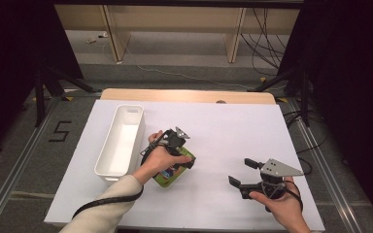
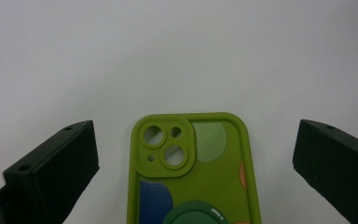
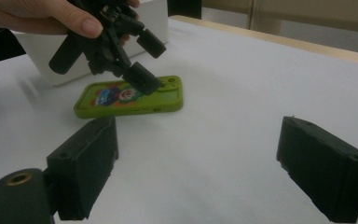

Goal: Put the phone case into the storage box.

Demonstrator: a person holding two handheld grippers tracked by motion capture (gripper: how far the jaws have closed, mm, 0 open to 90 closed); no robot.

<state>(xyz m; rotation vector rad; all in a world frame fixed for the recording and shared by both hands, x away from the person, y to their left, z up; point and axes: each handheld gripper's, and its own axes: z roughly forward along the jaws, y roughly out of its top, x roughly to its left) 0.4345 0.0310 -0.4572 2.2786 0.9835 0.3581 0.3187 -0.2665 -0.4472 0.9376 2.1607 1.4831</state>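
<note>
A lime-green phone case (image 1: pixel 167 179) with coloured patches lies flat on the white table sheet (image 1: pixel 223 126), left of centre. My left gripper (image 1: pixel 179 158) hovers just over it, pointing down, jaws open. In the left gripper view the case (image 2: pixel 191 172) lies back side up, camera cut-outs toward the top, between the spread jaws of the left gripper (image 2: pixel 196 140), which do not touch it. My right gripper (image 1: pixel 242 171) stands open and empty at the front right. The right gripper view shows its own jaws (image 3: pixel 200 140) apart, and farther off the left gripper (image 3: pixel 148 63) over the case (image 3: pixel 168 95).
A long white bin (image 1: pixel 121 141), empty inside, stands left of the case, close to my left hand; it shows again in the right gripper view (image 3: pixel 51 65). The wooden table edge (image 1: pixel 189 94) runs along the back. Bare white sheet spreads between the grippers and to the far right.
</note>
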